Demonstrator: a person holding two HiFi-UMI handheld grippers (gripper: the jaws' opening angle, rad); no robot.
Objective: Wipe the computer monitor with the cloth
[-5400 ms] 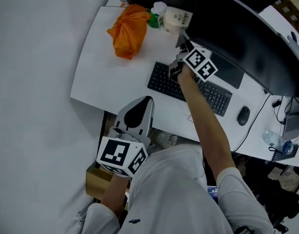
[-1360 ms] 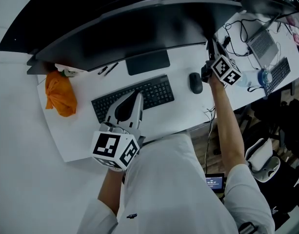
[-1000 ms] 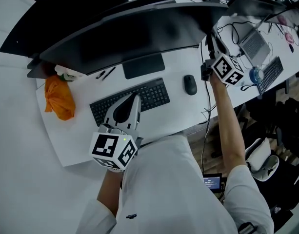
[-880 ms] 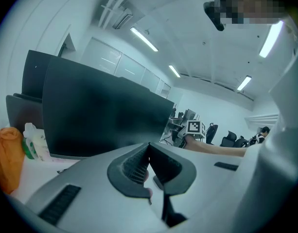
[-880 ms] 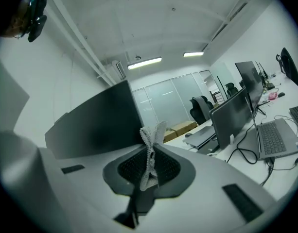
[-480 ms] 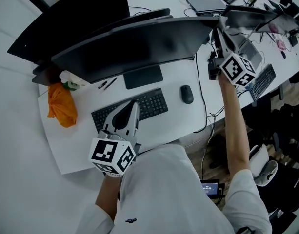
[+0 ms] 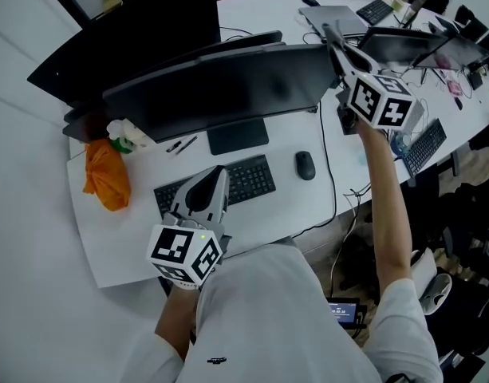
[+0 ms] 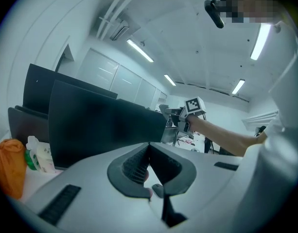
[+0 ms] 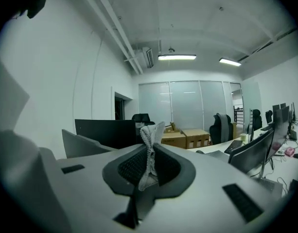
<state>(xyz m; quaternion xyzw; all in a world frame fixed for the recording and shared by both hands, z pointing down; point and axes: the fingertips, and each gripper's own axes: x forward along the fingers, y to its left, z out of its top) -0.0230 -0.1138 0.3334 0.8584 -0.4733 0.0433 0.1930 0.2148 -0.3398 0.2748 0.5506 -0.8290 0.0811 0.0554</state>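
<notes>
A wide dark computer monitor point(image 7: 228, 86) stands across the white desk point(image 7: 148, 230). My right gripper point(image 7: 333, 34) is raised at the monitor's upper right corner, its marker cube below it. In the right gripper view its jaws point(image 9: 149, 142) are shut on a grey cloth point(image 9: 149, 154), which sticks up between them. My left gripper point(image 7: 216, 175) hangs over the keyboard point(image 7: 244, 183), shut with nothing in it. The left gripper view shows the monitor point(image 8: 90, 125) ahead of the shut gripper point(image 8: 149, 145).
A mouse point(image 7: 305, 164) lies right of the keyboard. An orange bag point(image 7: 107, 174) and a white bottle point(image 7: 126, 132) sit at the desk's left end. A second dark screen point(image 7: 140, 30) stands behind. More monitors point(image 7: 396, 46), a laptop point(image 7: 340, 18) and a keyboard point(image 7: 423, 142) are at the right.
My right gripper, with the cloth, went from the monitor's left end to its right end, then rose from beside the mouse to the upper right corner. The left gripper stayed over the keyboard.
</notes>
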